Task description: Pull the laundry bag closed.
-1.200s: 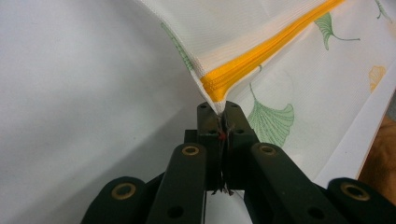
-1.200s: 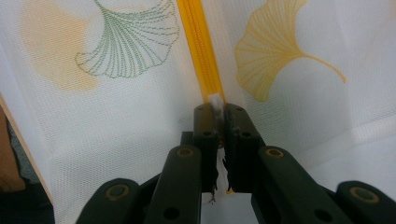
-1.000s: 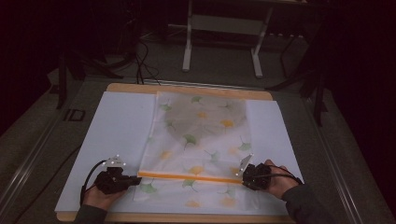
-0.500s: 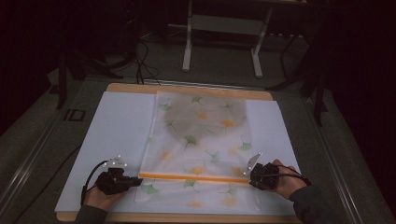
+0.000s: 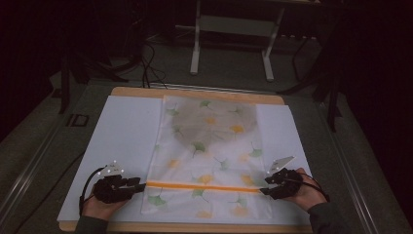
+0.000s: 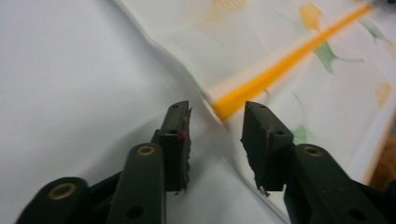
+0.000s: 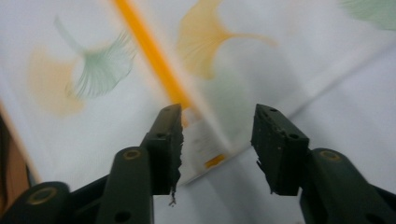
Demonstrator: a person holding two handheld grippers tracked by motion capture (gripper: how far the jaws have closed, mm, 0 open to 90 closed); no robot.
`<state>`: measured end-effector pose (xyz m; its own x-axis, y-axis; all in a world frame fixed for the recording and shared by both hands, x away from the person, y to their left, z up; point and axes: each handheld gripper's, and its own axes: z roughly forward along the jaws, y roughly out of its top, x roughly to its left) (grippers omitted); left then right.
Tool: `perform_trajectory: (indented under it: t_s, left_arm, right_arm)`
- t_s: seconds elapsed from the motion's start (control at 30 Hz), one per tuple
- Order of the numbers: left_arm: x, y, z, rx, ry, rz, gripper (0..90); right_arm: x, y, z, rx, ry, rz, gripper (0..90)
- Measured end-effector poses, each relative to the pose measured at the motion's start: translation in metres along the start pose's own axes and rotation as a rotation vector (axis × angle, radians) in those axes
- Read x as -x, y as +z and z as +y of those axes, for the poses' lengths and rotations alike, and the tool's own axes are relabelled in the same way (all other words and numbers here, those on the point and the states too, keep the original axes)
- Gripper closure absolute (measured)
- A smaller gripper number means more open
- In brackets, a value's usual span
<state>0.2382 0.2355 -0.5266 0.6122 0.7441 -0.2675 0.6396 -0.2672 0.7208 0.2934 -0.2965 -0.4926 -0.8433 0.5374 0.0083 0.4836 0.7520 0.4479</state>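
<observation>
A white cloth [image 5: 209,146] printed with green and yellow ginkgo leaves lies on the table, its near part folded over so that an orange stripe [image 5: 202,185] runs across it. My left gripper [image 5: 141,186] sits at the stripe's left end and my right gripper [image 5: 265,185] at its right end. Both sets of jaws have just been opening. In the left gripper view the gripper [image 6: 215,121] stands open, with the cloth's edge and the stripe [image 6: 280,65] ending just ahead of the gap. In the right gripper view the gripper [image 7: 217,123] is open over the cloth's corner, where the stripe [image 7: 149,56] ends; the pads do not press on it.
The cloth rests on a white sheet [image 5: 122,136] over a wooden board [image 5: 136,91]. Past the table's far edge stand a metal frame [image 5: 234,24] and loose cables [image 5: 151,63] on the dark floor. Bare white sheet lies on both sides of the cloth.
My right hand has shifted a little to the right, off the stripe's end. The left hand has stayed put. The folded cloth lies flat with the stripe straight.
</observation>
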Motion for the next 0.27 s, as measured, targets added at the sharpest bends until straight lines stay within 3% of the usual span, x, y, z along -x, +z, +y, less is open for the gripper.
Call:
perform_trajectory:
  t_s: [0.1, 0.27]
  left_arm:
    - [-0.003, -0.003, 0.000, 0.031, -0.010, 0.069, 57.9]
    - [-0.012, -0.004, -0.002, 0.057, -0.048, 0.248, 54.8]
  right_arm:
    - [0.007, -0.002, -0.009, 0.090, 0.094, -0.032, 46.6]
    - [0.018, 0.001, -0.028, 0.222, 0.300, -0.123, 43.2]
